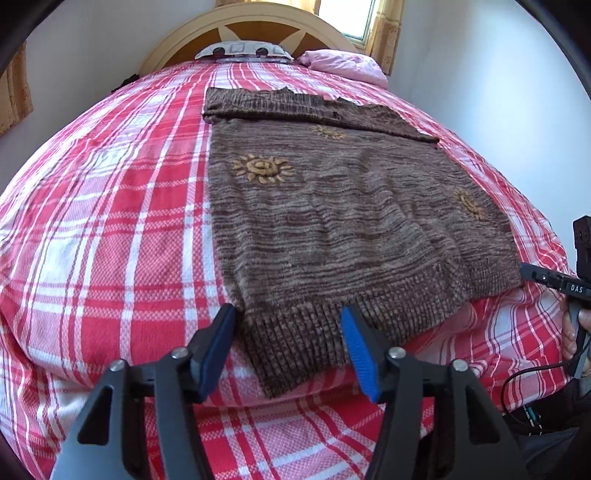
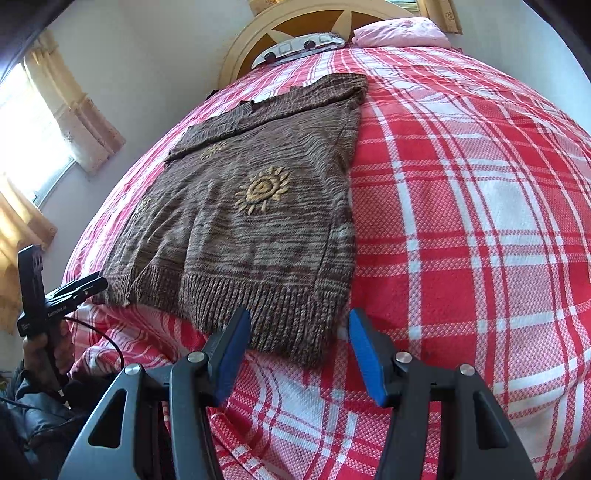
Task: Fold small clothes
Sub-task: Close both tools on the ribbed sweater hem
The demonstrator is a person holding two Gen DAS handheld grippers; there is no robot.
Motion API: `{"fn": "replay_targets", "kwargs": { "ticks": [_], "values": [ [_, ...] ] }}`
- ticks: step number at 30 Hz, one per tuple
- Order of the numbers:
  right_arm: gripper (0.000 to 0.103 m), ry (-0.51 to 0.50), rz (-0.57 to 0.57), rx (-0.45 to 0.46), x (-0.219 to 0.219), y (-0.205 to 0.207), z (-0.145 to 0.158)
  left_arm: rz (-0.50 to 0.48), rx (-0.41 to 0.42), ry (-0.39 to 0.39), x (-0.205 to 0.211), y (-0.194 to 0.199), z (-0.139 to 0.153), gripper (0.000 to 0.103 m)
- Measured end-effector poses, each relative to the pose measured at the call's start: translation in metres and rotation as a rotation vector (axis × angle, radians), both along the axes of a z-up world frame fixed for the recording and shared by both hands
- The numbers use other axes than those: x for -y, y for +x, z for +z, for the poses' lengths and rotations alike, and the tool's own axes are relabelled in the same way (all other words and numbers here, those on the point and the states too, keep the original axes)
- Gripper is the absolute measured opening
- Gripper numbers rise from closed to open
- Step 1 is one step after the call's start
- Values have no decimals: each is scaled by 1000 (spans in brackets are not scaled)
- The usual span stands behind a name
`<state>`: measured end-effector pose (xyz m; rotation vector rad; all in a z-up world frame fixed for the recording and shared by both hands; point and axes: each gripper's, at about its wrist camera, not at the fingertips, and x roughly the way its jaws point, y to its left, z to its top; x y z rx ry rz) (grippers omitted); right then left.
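Observation:
A brown knitted sweater (image 1: 332, 221) with yellow sun patterns lies flat on the red-and-white checked bedspread (image 1: 110, 221), its ribbed hem toward me and its top part folded across. My left gripper (image 1: 287, 312) stands open over the hem's left corner, and the ribbing lies between its fingers without being pinched. My right gripper (image 2: 300, 315) is open the same way over the sweater's (image 2: 240, 221) right hem corner on the bedspread (image 2: 480, 221). Each gripper also shows at the edge of the other's view: the right gripper (image 1: 533, 274) and the left gripper (image 2: 94, 286).
A cream and brown headboard (image 1: 258, 26) with a patterned pillow (image 1: 243, 50) and a pink pillow (image 1: 343, 64) stands at the far end. Curtained windows (image 2: 44, 122) are on the left wall. A hand (image 2: 48, 350) and a black cable (image 2: 110, 343) are by the bed's near edge.

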<state>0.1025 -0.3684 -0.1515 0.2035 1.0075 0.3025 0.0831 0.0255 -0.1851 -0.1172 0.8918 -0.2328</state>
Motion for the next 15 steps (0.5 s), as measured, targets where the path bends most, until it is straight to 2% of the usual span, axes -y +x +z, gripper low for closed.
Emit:
{"fn": "replay_targets", "kwargs": {
  "ticks": [3, 5, 7, 11, 15],
  "values": [
    [47, 1, -6, 1, 2, -1, 0, 38, -8, -8, -5, -1, 0, 53],
    [44, 15, -18, -2, 6, 0, -1, 60, -11, -22, -9, -2, 1, 53],
    [43, 27, -21, -5, 8, 0, -1, 77, -14, -14, -10, -3, 1, 53],
    [43, 20, -14, -7, 6, 0, -2, 47, -38, -18, -7, -5, -1, 53],
    [43, 27, -13, -10, 6, 0, -2, 69, -74, -67, -13, -8, -1, 53]
  ]
}}
